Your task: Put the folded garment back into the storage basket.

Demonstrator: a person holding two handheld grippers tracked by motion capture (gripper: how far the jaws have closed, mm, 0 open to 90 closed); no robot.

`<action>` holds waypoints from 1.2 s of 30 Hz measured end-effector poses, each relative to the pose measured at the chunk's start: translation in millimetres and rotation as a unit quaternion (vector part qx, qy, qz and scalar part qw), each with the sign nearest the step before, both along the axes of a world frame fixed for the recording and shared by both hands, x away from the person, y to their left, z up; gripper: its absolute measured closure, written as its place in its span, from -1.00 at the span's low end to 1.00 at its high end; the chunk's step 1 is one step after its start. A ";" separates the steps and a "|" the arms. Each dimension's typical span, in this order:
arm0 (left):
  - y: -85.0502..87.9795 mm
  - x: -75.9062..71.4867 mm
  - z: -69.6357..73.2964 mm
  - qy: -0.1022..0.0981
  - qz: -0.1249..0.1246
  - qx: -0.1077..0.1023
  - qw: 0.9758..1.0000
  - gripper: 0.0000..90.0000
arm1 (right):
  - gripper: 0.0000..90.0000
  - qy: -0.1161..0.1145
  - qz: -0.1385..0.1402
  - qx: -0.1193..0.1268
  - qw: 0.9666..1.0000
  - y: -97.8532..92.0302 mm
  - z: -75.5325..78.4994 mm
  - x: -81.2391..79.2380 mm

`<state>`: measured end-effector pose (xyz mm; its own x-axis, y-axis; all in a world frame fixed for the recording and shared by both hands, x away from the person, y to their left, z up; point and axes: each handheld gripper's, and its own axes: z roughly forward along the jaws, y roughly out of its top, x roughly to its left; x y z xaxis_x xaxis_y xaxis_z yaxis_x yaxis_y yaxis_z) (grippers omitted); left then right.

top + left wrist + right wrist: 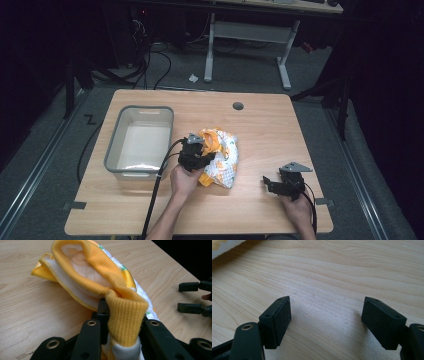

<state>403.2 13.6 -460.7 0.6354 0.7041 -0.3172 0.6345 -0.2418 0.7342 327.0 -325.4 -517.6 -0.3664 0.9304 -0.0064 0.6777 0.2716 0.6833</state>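
A small garment (pixel 223 156) of yellow knit and white printed cloth lies crumpled at the middle of the wooden table (pixel 260 125). My left gripper (pixel 206 152) is shut on it at its left edge. In the left gripper view a fold of the yellow ribbed hem (pixel 126 312) is pinched between the black jaws of that gripper (pixel 122 322), and the rest of the garment (pixel 92 272) hangs away toward the table. My right gripper (pixel 267 183) rests open near the front right of the table, its jaws (pixel 327 312) wide apart over bare wood.
A grey plastic bin (pixel 113 150) with a pale inside stands left of the garment, close to my left hand. A round cable hole (pixel 238 106) sits near the table's far edge. In the left gripper view the right gripper (pixel 192 297) shows at the right edge.
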 end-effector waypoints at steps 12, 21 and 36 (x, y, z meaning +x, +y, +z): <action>13.2 -7.3 14.4 -0.015 0.005 -0.019 1.000 0.68 | -0.47 -0.001 0.001 0.000 1.000 -0.1 -0.1 0.0; 21.4 -9.7 20.6 -0.020 0.010 -0.030 0.999 0.68 | -0.47 0.000 0.001 0.000 1.000 -0.1 -0.1 0.0; 34.5 -12.1 30.6 -0.026 0.018 -0.039 0.999 0.68 | -0.47 0.000 0.000 0.000 1.000 -0.1 -0.1 0.0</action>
<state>391.1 48.1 -430.0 0.6269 0.7012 -0.3397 0.6029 -0.1604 0.7816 327.0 -325.4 -517.7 -0.3673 0.9301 -0.0072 0.6769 0.2727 0.6837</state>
